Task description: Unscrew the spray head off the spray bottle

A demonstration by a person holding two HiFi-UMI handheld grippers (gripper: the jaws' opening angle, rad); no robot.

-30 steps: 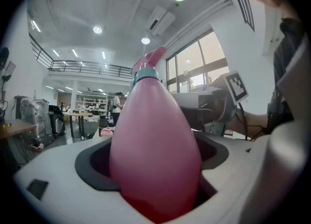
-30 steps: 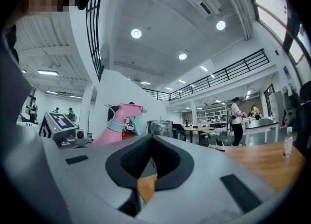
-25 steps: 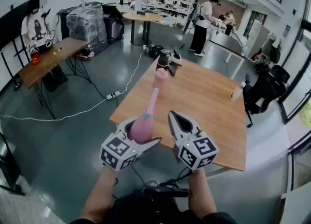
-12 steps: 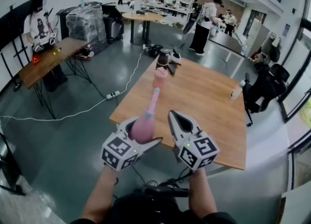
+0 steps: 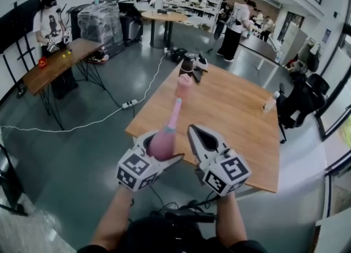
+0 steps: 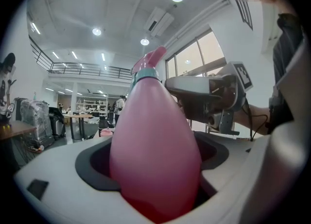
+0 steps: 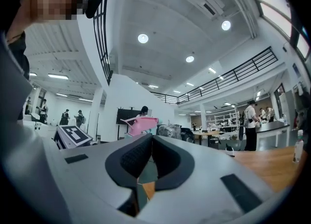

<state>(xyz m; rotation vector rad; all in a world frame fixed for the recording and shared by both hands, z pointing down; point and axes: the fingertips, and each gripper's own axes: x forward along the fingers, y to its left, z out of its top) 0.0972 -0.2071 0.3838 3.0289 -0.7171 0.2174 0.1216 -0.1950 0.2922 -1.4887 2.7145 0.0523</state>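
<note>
My left gripper (image 5: pixel 162 149) is shut on the belly of a pink spray bottle (image 5: pixel 163 141), held in the air in front of the near edge of the table. The bottle's neck and pink spray head (image 5: pixel 175 108) point away from me. In the left gripper view the bottle (image 6: pixel 154 155) fills the space between the jaws, with a teal collar (image 6: pixel 146 76) under the spray head (image 6: pixel 149 60). My right gripper (image 5: pixel 196 133) hangs just right of the bottle, shut and empty, apart from it. In the right gripper view (image 7: pixel 147 143) the pads meet, and the spray head (image 7: pixel 141 125) shows beyond them.
A wooden table (image 5: pixel 236 114) lies ahead with a pink container (image 5: pixel 184 85), a dark bottle (image 5: pixel 187 64) and a clear bottle (image 5: pixel 269 102) on it. A cable (image 5: pixel 82 128) runs across the floor at the left. Several people stand at other tables further back.
The head camera has shifted a little. Both grippers and the bottle keep their places and grips.
</note>
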